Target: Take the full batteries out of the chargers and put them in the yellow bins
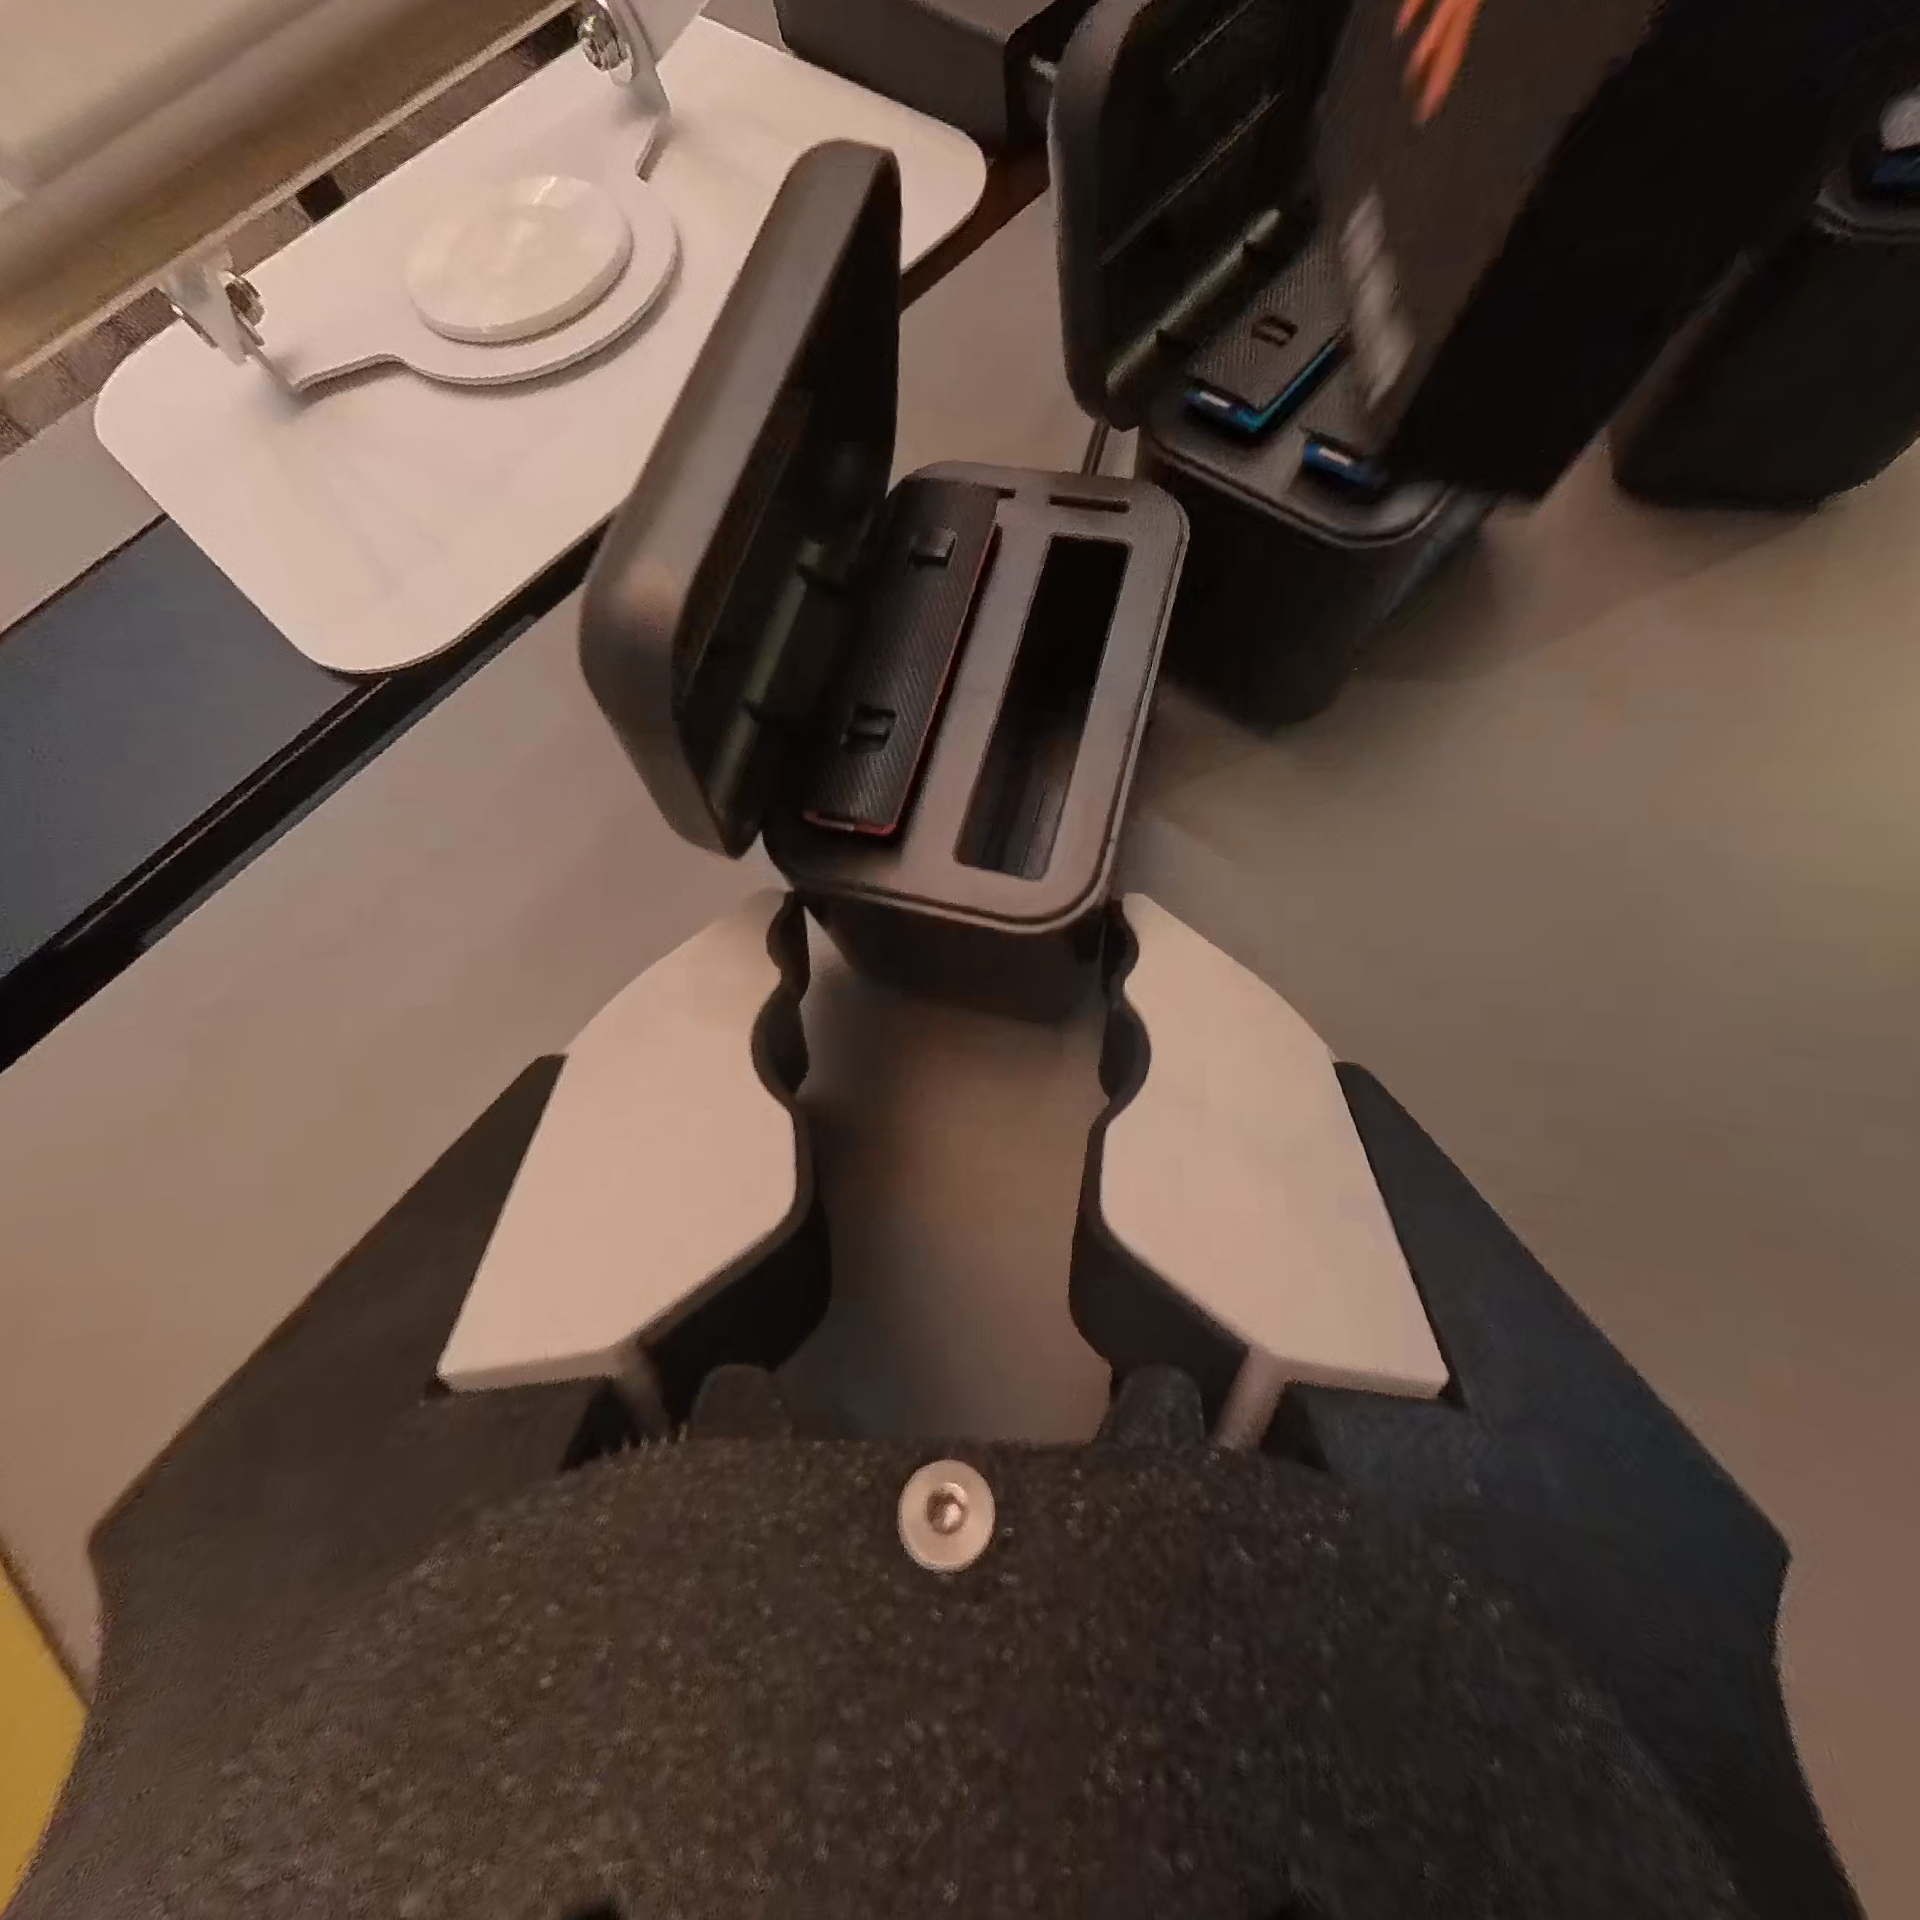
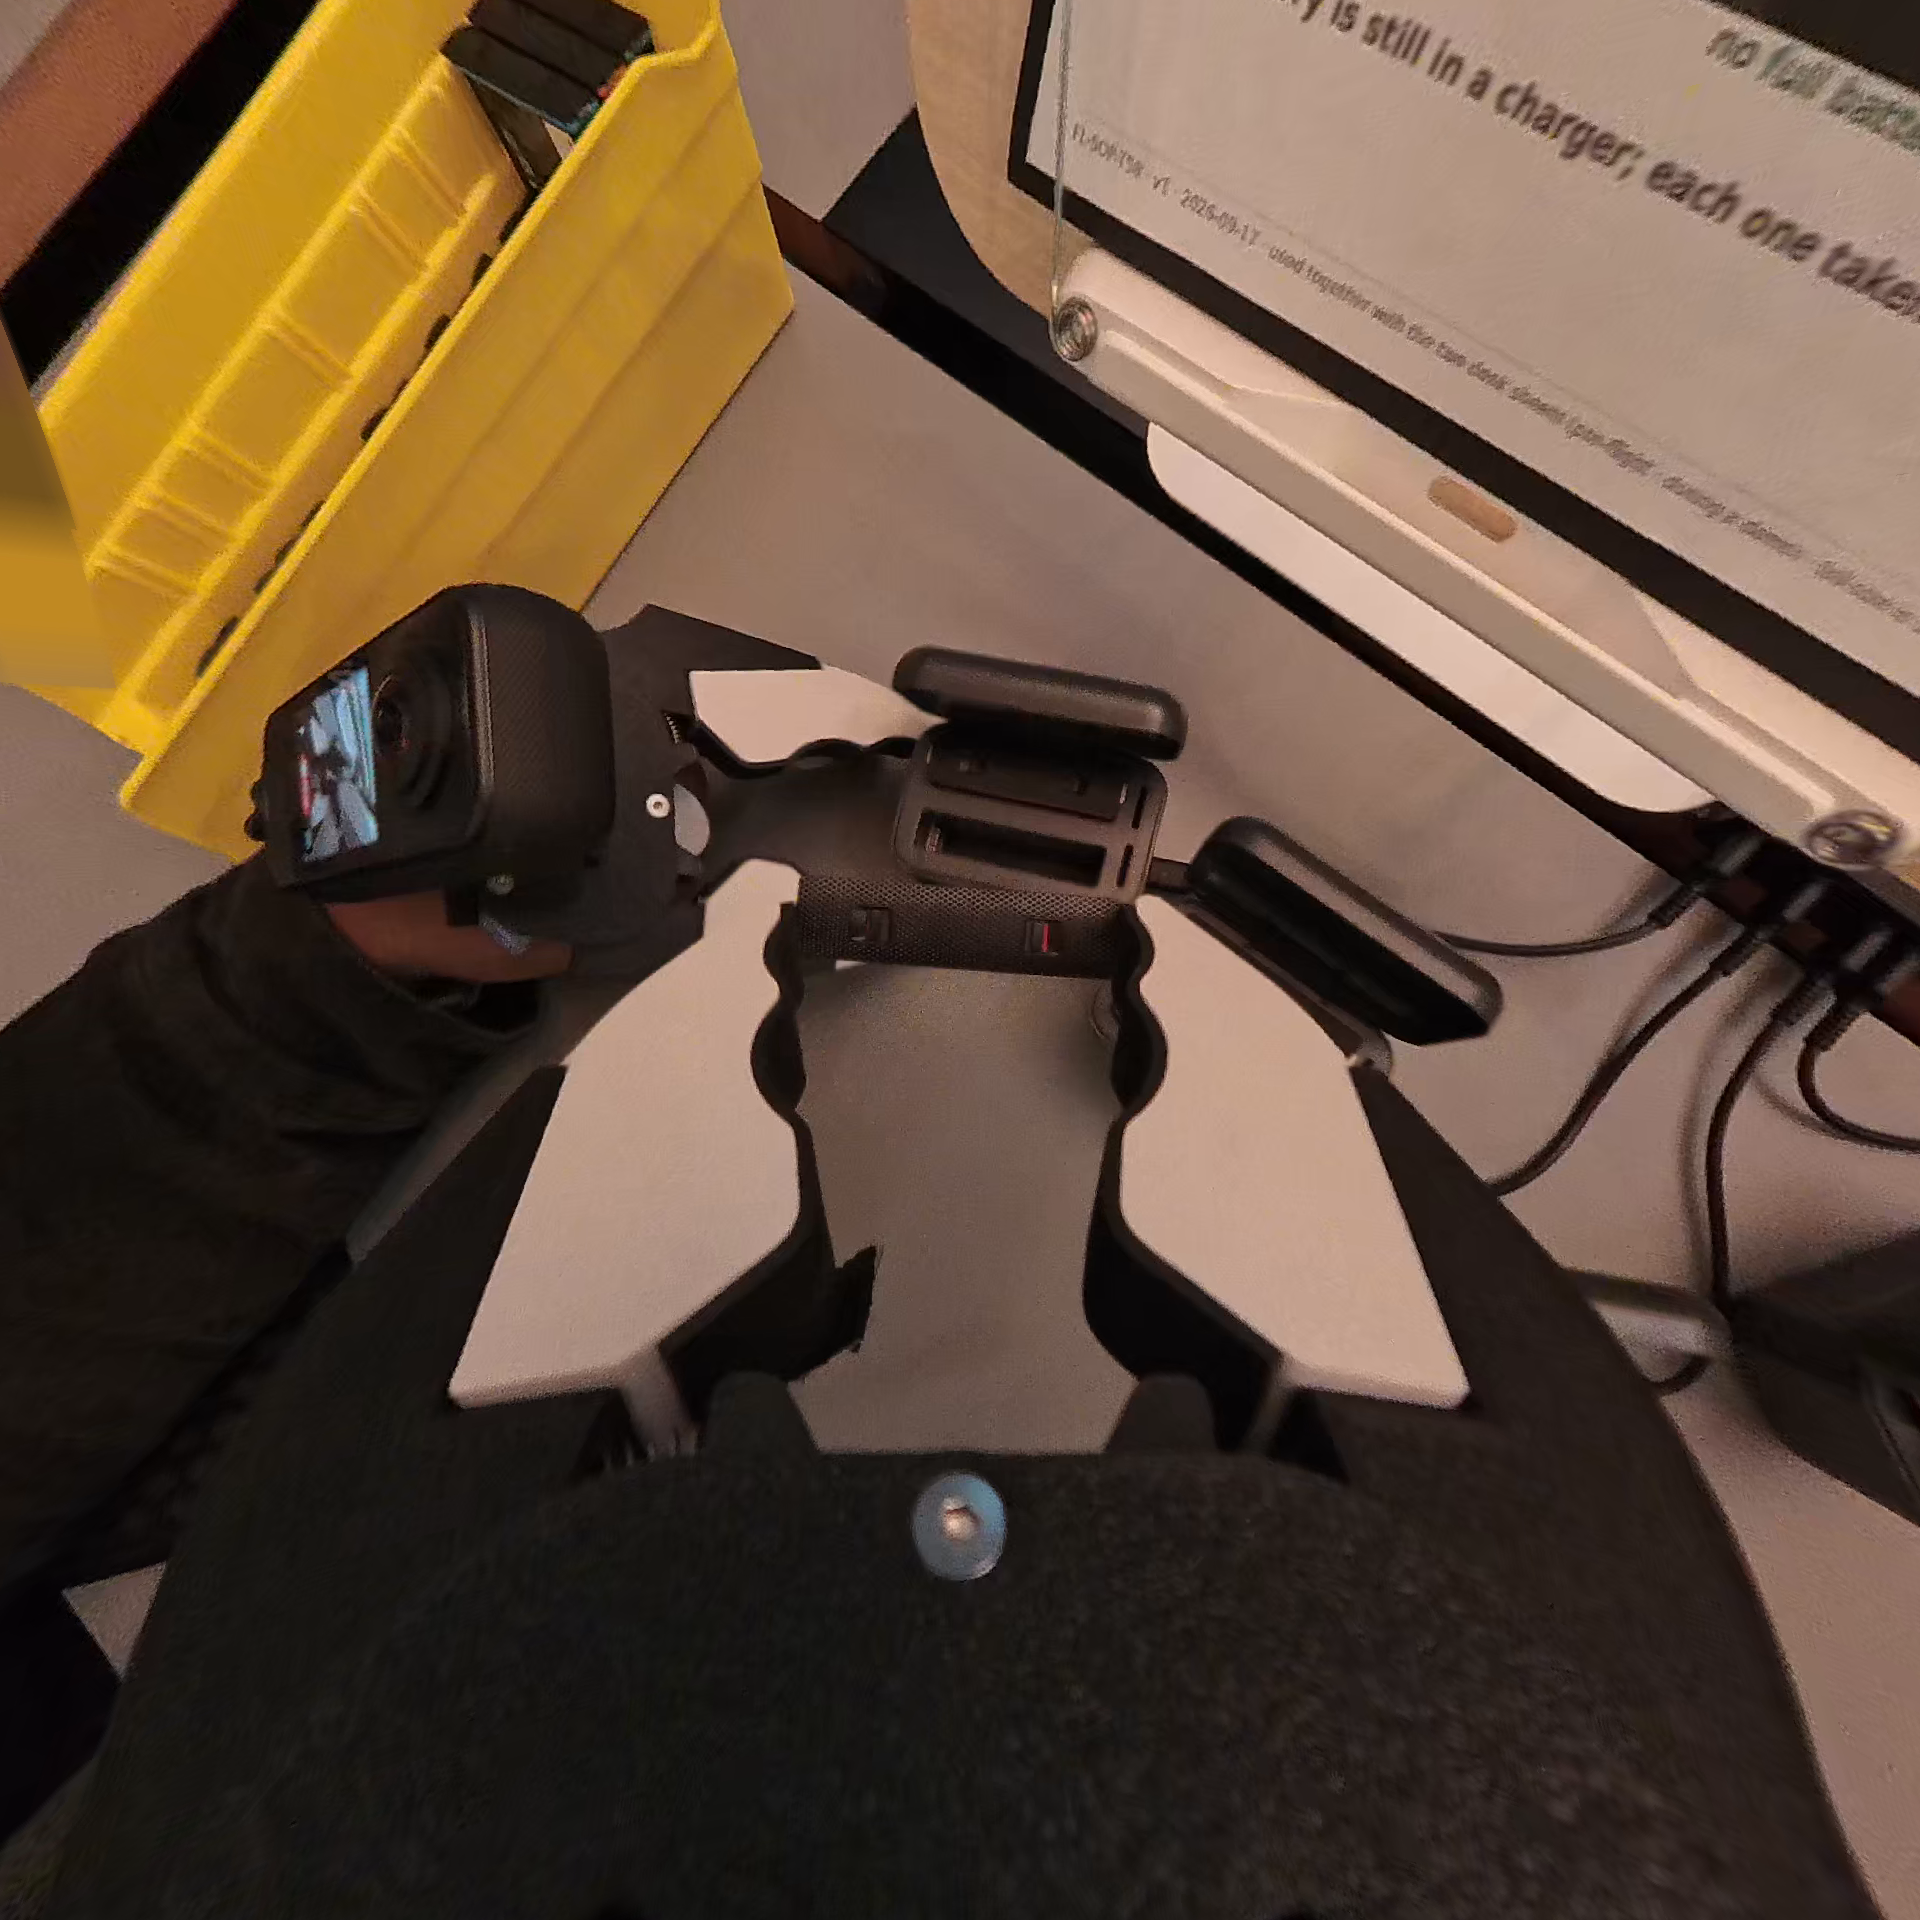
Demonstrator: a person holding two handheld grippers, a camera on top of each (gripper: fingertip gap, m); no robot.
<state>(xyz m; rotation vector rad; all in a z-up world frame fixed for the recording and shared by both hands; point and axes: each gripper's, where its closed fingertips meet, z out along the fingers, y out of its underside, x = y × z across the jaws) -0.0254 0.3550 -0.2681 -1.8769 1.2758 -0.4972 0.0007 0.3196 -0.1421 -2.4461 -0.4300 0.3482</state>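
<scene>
The right claw (image 2: 956, 940) is clamped on one battery (image 2: 956, 935), held crosswise just clear of the charger (image 2: 1023, 821); by my reading it has been drawn out but not yet binned. The left claw (image 1: 951, 940) is clamped on that charger's (image 1: 977, 727) body, steadying it. Its lid stands open. Of its two slots, one is empty and one holds a second battery (image 1: 894, 665). At 1 o'clock in the left view, a further charger (image 1: 1288, 561) shows blue-edged batteries; their count cannot be told. At 10 o'clock in the right view stands one yellow bin (image 2: 436, 343), with dark batteries at its far end. Judgement: task partly done; at least two chargers remain to clear.
</scene>
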